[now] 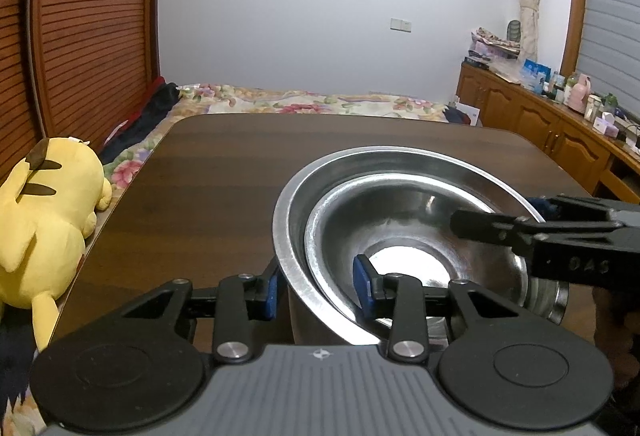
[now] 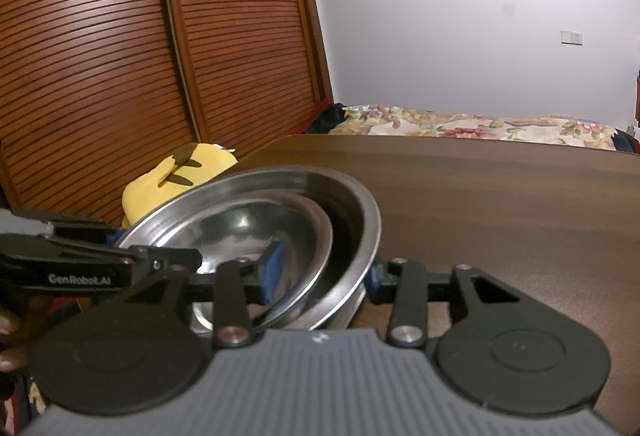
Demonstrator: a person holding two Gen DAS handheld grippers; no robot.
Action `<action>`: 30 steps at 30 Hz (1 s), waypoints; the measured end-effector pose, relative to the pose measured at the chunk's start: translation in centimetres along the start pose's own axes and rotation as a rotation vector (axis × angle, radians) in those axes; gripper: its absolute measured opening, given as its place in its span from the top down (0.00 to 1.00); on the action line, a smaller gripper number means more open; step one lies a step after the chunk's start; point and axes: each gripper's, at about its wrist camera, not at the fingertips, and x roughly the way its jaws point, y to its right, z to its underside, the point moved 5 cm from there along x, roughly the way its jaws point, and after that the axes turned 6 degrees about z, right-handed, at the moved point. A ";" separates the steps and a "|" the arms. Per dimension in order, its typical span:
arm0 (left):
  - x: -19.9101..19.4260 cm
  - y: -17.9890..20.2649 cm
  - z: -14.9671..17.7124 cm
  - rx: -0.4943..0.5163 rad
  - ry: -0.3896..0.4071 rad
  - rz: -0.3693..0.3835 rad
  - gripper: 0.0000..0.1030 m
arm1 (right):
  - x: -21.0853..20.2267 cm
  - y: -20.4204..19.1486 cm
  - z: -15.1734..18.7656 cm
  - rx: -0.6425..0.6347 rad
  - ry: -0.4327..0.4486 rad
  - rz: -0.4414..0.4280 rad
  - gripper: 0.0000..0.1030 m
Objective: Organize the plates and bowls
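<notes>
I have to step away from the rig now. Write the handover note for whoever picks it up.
Left hand-held gripper: fingers straddle the near rims of the nested steel bowls; grip not confirmable.
Right hand-held gripper: same on the opposite rim.
Smaller bowl sits tilted inside the larger bowl, over another steel piece on the wooden table.
Done: bowls nested.
Left: settle the stack level, release.

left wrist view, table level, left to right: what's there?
Yellow plush off the table's left edge → bare brown table → nested steel bowls with the left gripper straddling their near rim → right gripper reaching in over the right rim.
</notes>
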 end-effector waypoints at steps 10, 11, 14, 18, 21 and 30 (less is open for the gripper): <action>-1.3 0.1 -0.7 -0.002 0.032 -0.005 0.48 | -1.5 0.7 -1.2 0.015 0.042 0.029 0.43; -1.5 0.1 -0.9 0.000 0.037 -0.007 0.45 | -1.7 0.7 -1.4 0.016 0.047 0.029 0.42; -2.1 0.3 -1.4 0.008 0.055 -0.020 0.38 | -2.6 0.8 -1.8 0.020 0.066 0.028 0.40; -3.2 0.8 -2.3 0.022 0.086 -0.031 0.25 | -3.9 1.2 -2.4 0.018 0.085 0.036 0.38; -3.9 1.4 -2.9 0.036 0.113 -0.036 0.13 | -4.8 1.6 -2.9 0.022 0.105 0.049 0.27; -4.7 3.5 -4.2 0.063 0.170 -0.029 0.00 | -7.1 2.8 -3.6 0.016 0.166 0.085 0.00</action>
